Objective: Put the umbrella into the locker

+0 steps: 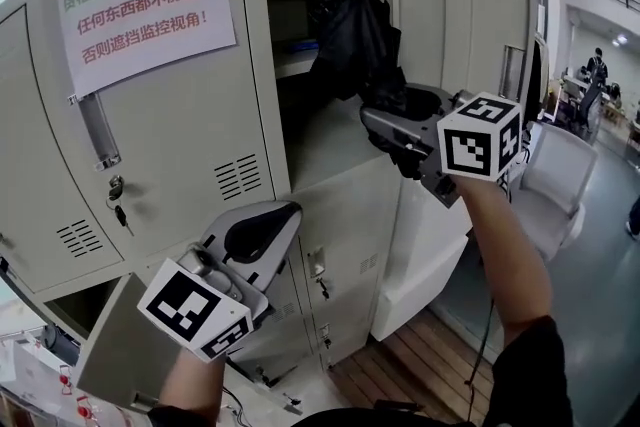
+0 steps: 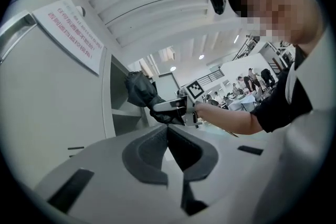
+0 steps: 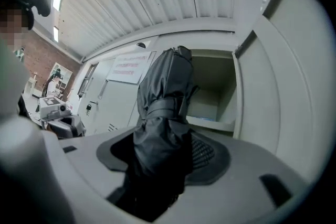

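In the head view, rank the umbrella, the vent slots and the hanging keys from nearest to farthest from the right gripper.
1. umbrella: clamped in the right gripper, upper centre.
2. vent slots: on the shut door to the left.
3. keys: farther left, hanging from that door's lock.

1 umbrella (image 1: 352, 45), 2 hand-held grippers (L (image 2: 170, 139), R (image 3: 163, 149)), 1 open locker (image 1: 325, 143), 1 paper notice (image 1: 148, 10), 1 chair (image 1: 560, 165)
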Demonstrator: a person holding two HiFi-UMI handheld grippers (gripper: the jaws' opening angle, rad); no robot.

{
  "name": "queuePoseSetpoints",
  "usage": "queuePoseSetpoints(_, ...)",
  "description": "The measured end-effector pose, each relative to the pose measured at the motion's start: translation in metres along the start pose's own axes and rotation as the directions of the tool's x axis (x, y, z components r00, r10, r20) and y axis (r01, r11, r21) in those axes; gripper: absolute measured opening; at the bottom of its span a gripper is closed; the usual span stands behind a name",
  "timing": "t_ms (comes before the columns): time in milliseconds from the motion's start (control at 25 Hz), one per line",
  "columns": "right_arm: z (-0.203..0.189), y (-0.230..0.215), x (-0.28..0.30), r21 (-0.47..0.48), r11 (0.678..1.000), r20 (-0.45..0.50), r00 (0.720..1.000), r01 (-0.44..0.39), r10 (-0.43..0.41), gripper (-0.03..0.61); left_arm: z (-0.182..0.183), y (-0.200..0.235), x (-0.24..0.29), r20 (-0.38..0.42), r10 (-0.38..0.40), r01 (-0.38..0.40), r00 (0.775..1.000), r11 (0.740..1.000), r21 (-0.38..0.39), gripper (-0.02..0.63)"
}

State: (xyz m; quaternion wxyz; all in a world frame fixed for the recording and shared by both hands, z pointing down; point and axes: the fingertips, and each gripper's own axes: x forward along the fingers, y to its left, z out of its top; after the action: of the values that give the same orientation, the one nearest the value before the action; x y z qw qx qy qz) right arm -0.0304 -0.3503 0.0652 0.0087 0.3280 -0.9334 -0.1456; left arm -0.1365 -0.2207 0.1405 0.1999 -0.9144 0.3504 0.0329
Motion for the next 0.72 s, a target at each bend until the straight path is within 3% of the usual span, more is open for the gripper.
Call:
queuePoseSetpoints(280, 0.036, -0.023, 0.031, -0.069, 0.997, -0.060, 0.997, 0.042, -0.046, 0.258, 0.014, 0.012, 0.017, 0.013, 0.005, -0.005, 1.000, 1.000, 0.009, 0.015)
queuePoseSetpoints(480, 0.060, -0.031, 0.051, -0.055, 0.998, -0.078, 0.996, 0.041, -0.045, 0.258, 0.031, 0.014, 0.031, 0.016, -0.001, 0.000, 1.000, 1.000, 0.023, 0.015)
queuePoseSetpoints(720, 0.072, -0.051, 0.076, -0.099, 0.992, -0.182, 0.979, 0.073, -0.090, 0.256, 0.043, 0.002, 0.041, 0.008, -0.030, 0.029, 1.000, 0.997, 0.066, 0.015)
